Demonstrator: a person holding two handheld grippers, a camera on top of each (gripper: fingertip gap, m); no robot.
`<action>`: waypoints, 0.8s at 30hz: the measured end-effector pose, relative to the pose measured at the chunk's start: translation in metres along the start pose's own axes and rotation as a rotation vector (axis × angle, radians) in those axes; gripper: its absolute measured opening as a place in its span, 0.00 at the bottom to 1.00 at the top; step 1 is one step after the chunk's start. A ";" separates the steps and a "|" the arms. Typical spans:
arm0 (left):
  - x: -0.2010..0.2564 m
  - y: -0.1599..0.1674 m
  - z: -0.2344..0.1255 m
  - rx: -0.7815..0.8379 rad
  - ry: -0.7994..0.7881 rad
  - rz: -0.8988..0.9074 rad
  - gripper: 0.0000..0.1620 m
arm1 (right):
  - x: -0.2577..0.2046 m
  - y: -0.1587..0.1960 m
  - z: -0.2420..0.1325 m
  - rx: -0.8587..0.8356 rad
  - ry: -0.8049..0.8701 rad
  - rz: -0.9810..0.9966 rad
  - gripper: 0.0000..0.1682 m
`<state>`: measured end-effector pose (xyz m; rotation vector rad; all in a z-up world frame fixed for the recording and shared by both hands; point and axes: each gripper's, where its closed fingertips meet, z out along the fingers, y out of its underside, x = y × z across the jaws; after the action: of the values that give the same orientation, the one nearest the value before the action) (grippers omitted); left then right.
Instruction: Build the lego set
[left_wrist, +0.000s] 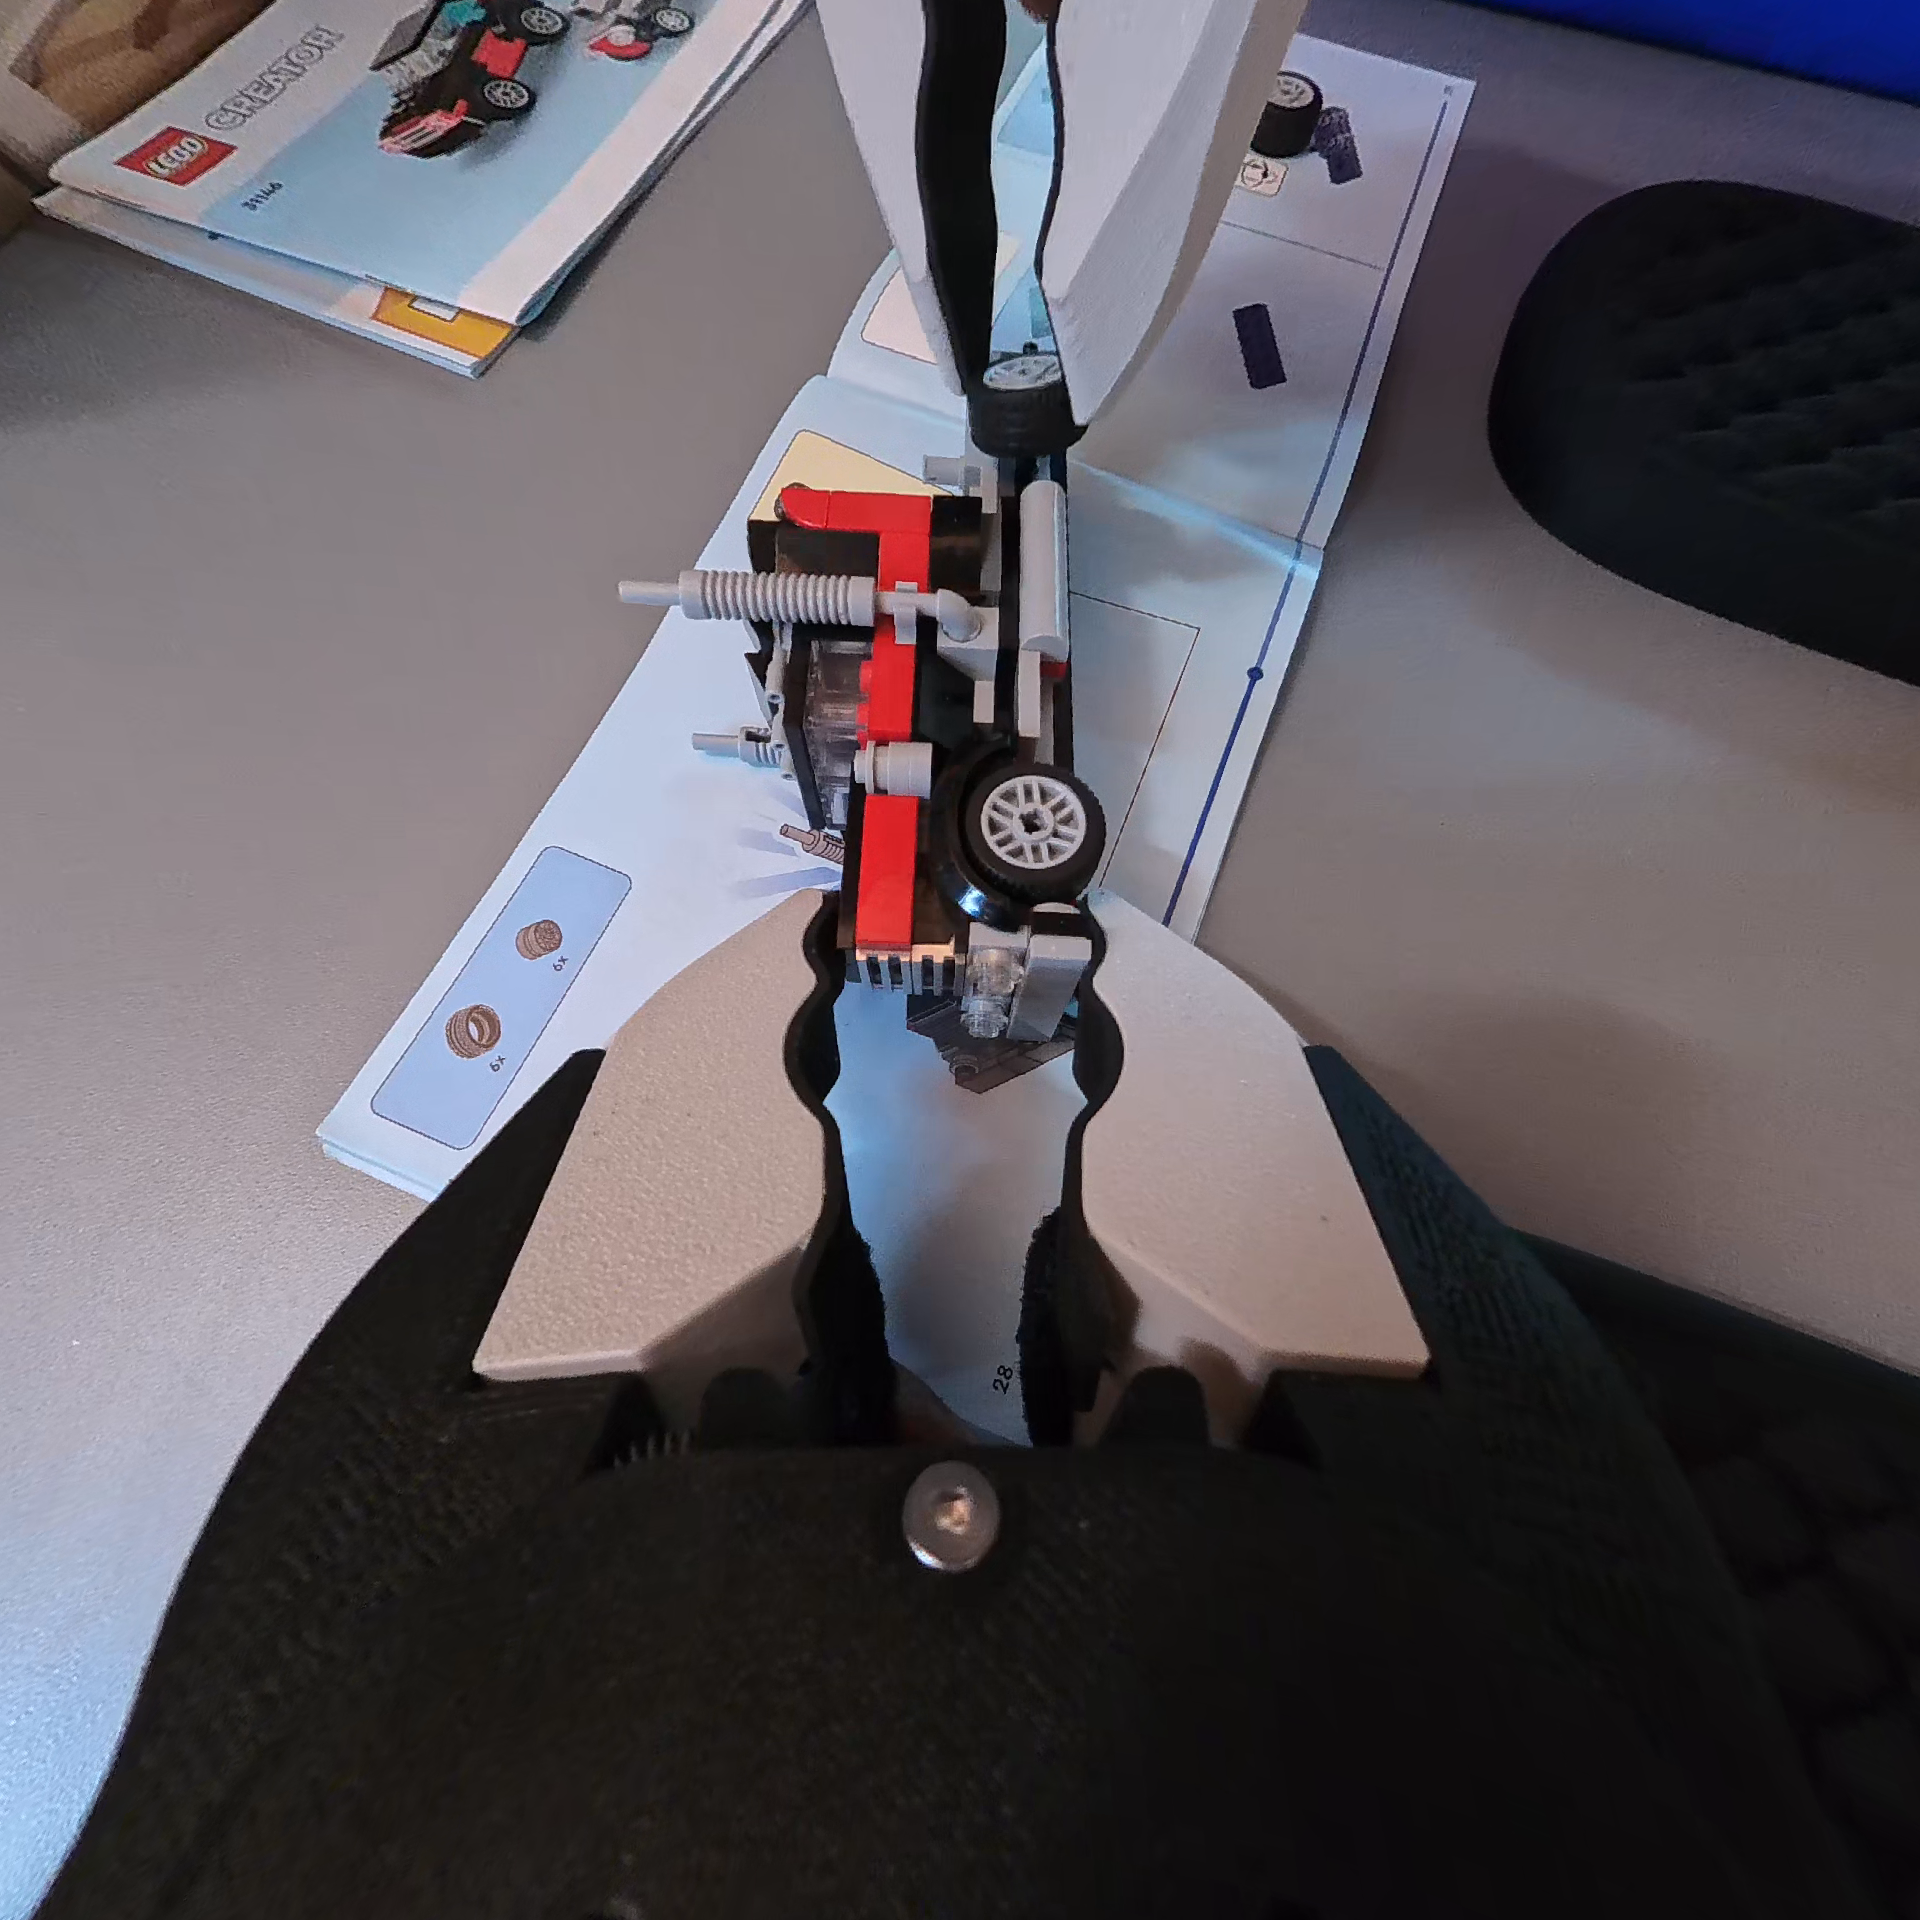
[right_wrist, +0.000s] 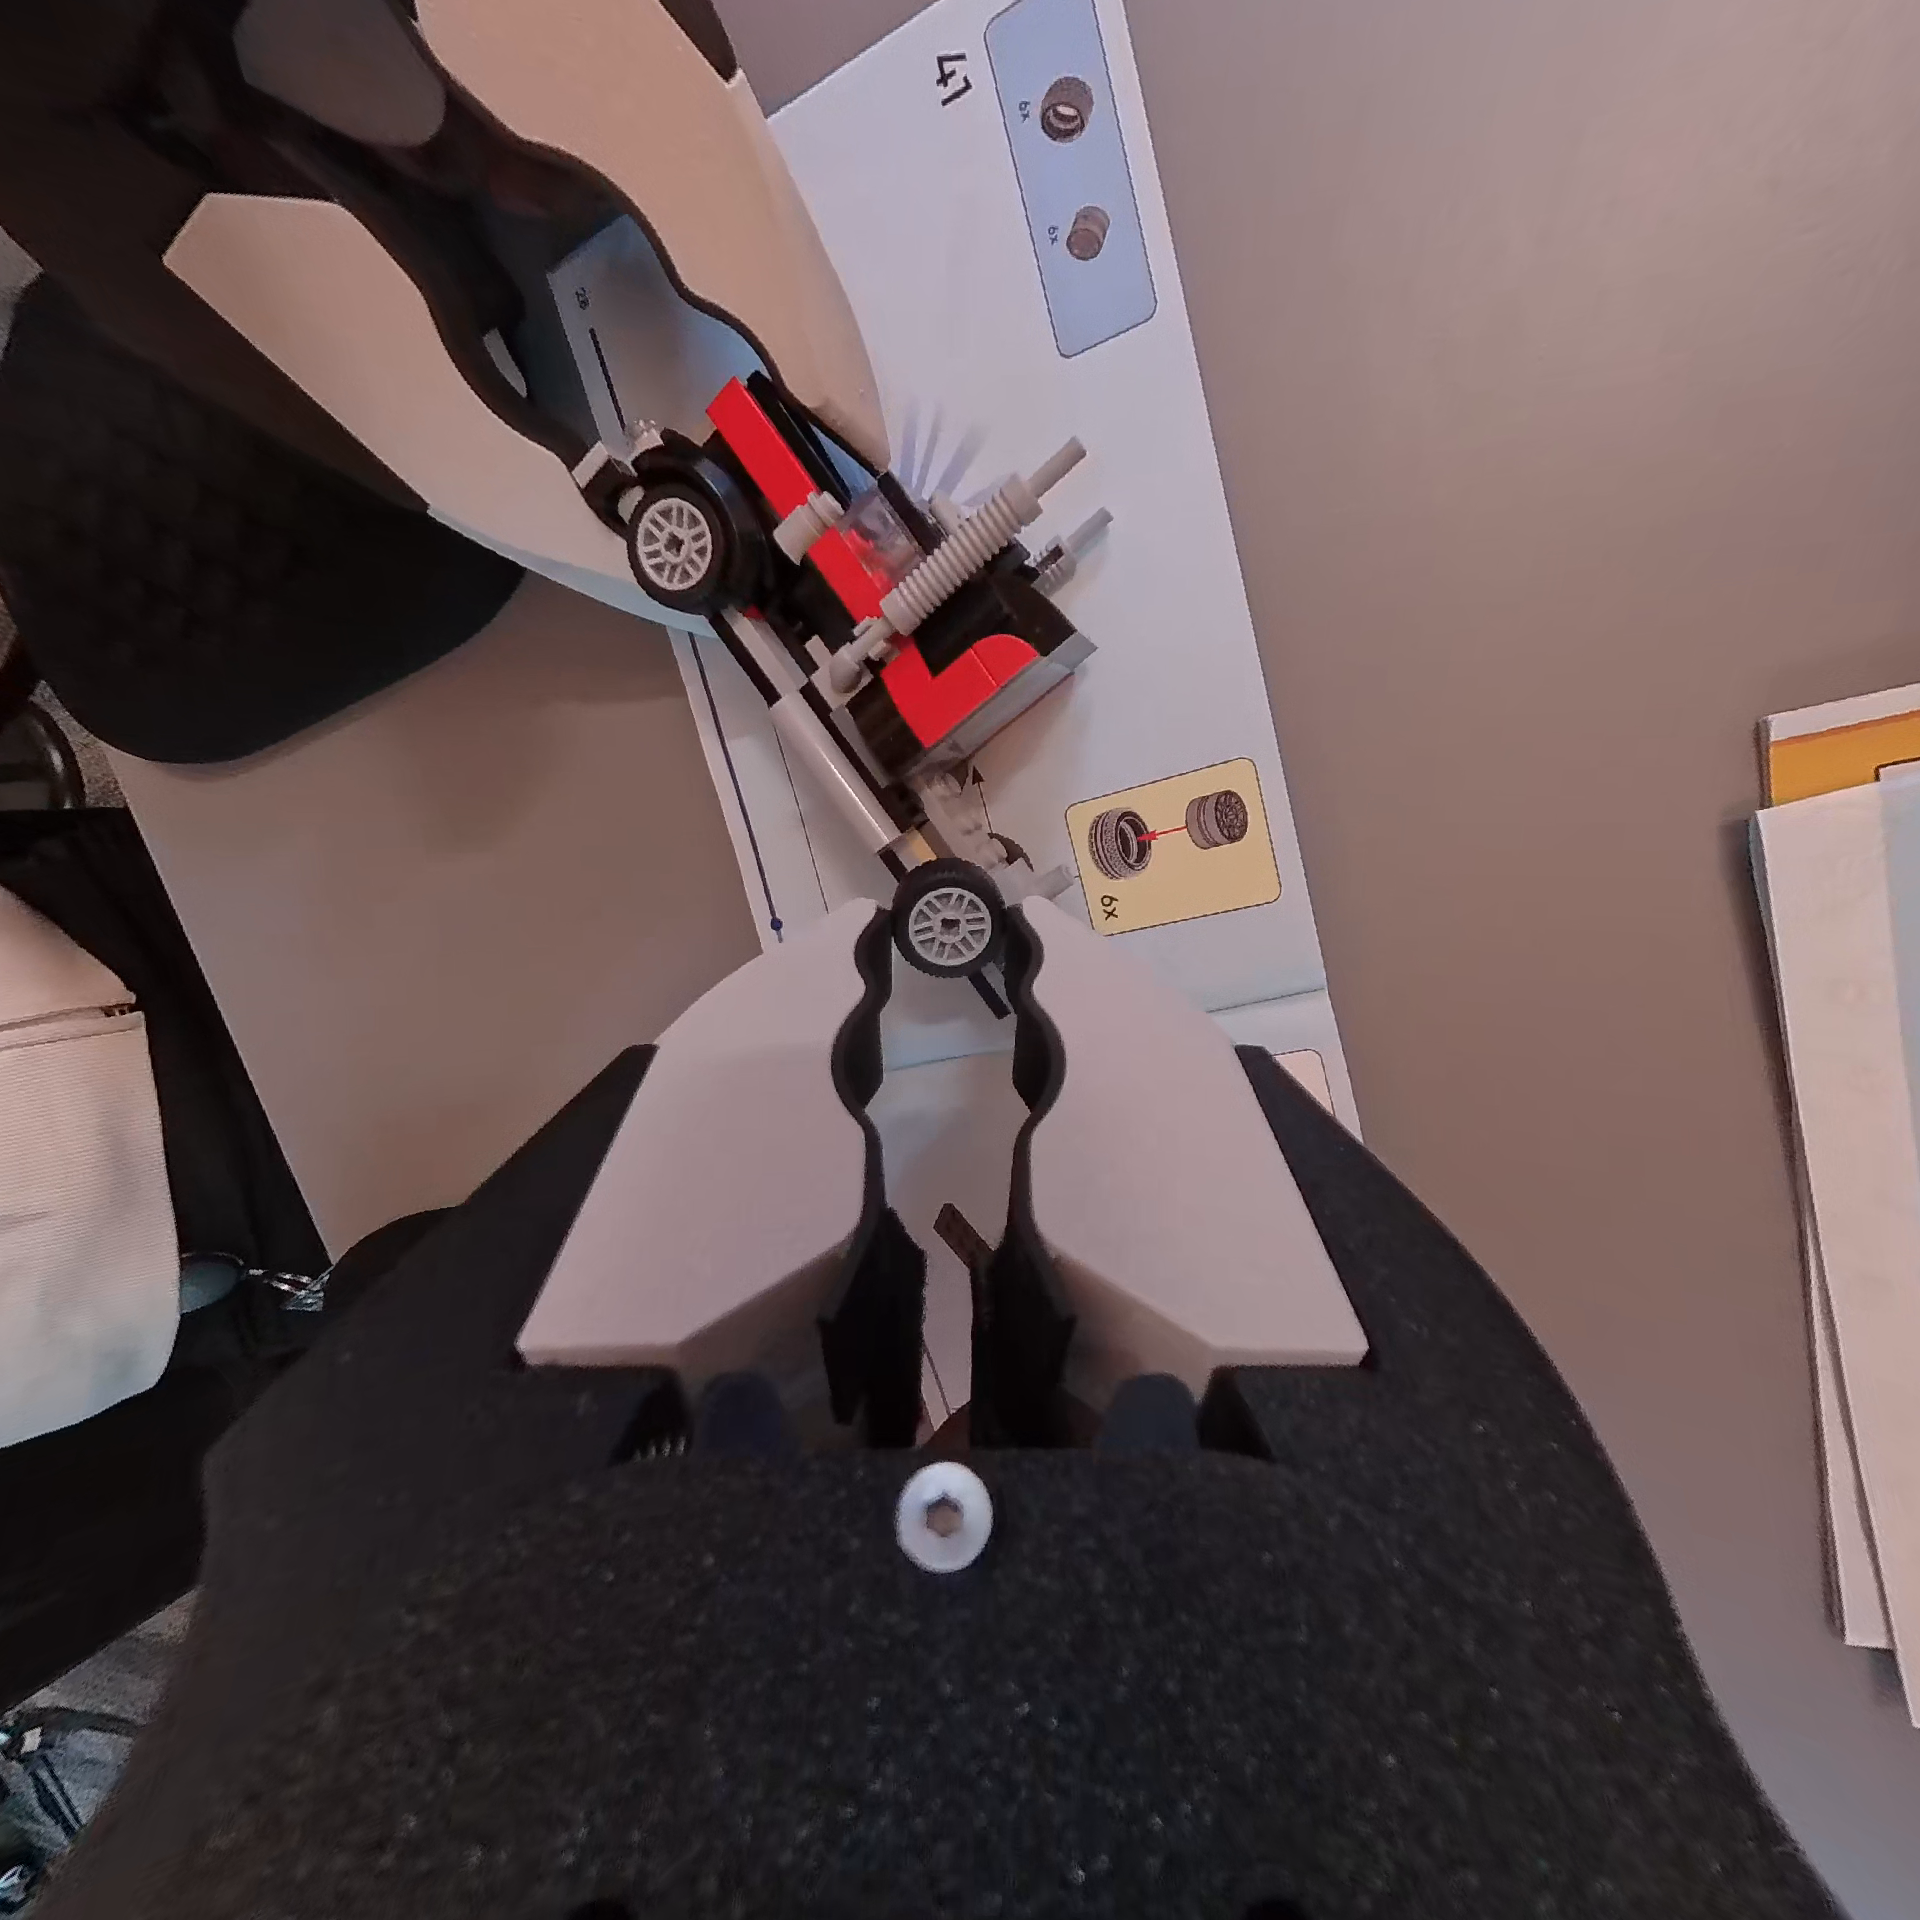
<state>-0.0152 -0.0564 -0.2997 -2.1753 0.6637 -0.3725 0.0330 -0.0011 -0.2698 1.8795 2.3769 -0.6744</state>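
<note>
A red, black and grey lego truck (left_wrist: 914, 717) is held on its side above the open instruction booklet (left_wrist: 644, 831). My left gripper (left_wrist: 951, 956) is shut on the truck's front end, next to its mounted front wheel (left_wrist: 1034, 821). My right gripper (right_wrist: 948, 930) is shut on a loose wheel (right_wrist: 948, 928) with a grey rim and black tyre, pressed against the rear of the truck's chassis (right_wrist: 831, 769). In the left wrist view the right gripper (left_wrist: 1023, 400) comes in from the top with that wheel (left_wrist: 1023, 395). In the right wrist view the left gripper (right_wrist: 717, 457) holds the truck (right_wrist: 914, 613) from the upper left.
Closed booklets (left_wrist: 343, 156) lie at the far left of the grey table (left_wrist: 312, 623); they also show at the right edge of the right wrist view (right_wrist: 1839, 1143). A black quilted pad (left_wrist: 1714, 416) sits at the right. The open booklet (right_wrist: 1039, 416) lies under both grippers. My right fingertips sit around 9 cm from my left ones.
</note>
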 end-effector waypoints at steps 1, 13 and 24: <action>0.000 0.000 0.000 0.001 0.001 -0.001 0.26 | 0.000 0.000 0.000 0.000 -0.001 0.002 0.12; 0.000 0.000 0.000 0.004 0.001 -0.005 0.26 | 0.002 0.000 0.001 -0.009 0.009 -0.002 0.12; 0.000 0.000 0.000 0.001 -0.007 0.010 0.26 | 0.001 -0.003 0.004 -0.096 0.200 -0.144 0.12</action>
<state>-0.0152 -0.0563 -0.2996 -2.1706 0.6700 -0.3595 0.0293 -0.0024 -0.2728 1.8302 2.6335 -0.3875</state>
